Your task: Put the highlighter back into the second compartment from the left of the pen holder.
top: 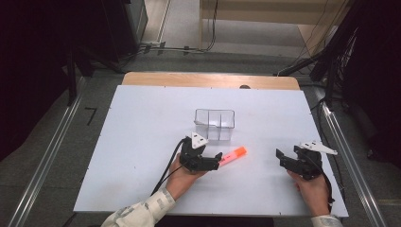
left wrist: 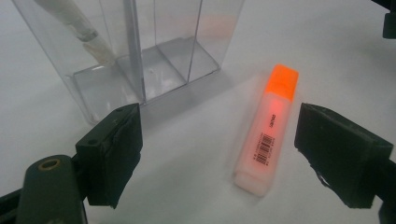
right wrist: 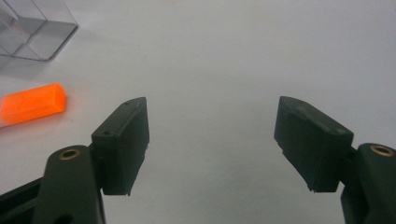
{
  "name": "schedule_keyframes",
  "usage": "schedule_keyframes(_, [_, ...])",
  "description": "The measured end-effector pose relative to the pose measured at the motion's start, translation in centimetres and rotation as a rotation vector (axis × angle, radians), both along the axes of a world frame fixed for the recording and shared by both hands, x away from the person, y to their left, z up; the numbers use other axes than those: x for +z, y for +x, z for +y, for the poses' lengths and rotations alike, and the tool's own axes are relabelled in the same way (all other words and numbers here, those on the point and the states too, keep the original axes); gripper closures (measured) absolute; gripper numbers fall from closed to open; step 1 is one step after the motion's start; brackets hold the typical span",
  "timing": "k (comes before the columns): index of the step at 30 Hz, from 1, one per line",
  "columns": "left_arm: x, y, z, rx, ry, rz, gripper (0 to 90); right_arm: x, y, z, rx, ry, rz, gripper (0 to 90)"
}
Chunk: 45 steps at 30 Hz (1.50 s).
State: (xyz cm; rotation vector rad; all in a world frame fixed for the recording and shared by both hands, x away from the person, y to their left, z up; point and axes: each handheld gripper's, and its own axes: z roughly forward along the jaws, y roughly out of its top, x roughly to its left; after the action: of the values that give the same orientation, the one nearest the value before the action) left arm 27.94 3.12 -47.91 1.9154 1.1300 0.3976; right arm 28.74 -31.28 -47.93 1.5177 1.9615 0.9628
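The highlighter (left wrist: 267,132) is lying flat on the white tabletop (top: 142,142), just in front of the clear box (top: 214,124), orange cap pointing away. The left tool (top: 213,161) is hovering over it with jaws spread wide, gripping nothing. The right tool (top: 283,160) is sitting well apart to the right, also wide open and empty.
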Motion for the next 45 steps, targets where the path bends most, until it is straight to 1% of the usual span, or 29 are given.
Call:
schedule_keyframes(14, [-0.6, -0.1, -1.9, -0.034, 0.016, 0.013, 16.6, 0.0, 0.0, 0.0, -0.001, 0.003, -0.001, 25.2])
schedule_keyframes(19, [-0.7, -0.1, -2.4, -0.034, 0.017, 0.017, 16.7, 0.0, 0.0, 0.0, 0.0, 0.002, 0.0, 25.2])
schedule_keyframes(25, [-1.1, 0.0, -3.0, -0.037, 0.035, 0.021, 17.8, 0.0, 0.0, 0.0, 0.0, 0.002, -0.001, 25.2])
schedule_keyframes(34, [-1.6, 0.0, -3.6, -0.045, 0.043, 0.028, 17.8, 0.0, -0.1, 0.0, 0.001, 0.003, -0.001, 25.2])
schedule_keyframes(37, [-1.9, 0.0, -3.8, -0.045, 0.056, 0.029, 17.8, 0.0, -0.1, 0.0, 0.001, 0.002, 0.0, 25.2])
schedule_keyframes(38, [-2.0, 0.0, -4.0, -0.042, 0.053, 0.032, 17.8, 0.0, -0.1, 0.0, 0.0, 0.001, -0.001, 25.2])
schedule_keyframes(40, [-2.1, 0.0, -4.1, -0.049, 0.062, 0.033, 17.8, 0.0, -0.1, 0.0, 0.002, 0.001, -0.001, 25.2])
schedule_keyframes(45, [-2.2, 0.0, -4.4, -0.048, 0.061, 0.033, 17.8, 0.0, -0.1, 0.0, 0.003, 0.0, 0.0, 25.2])
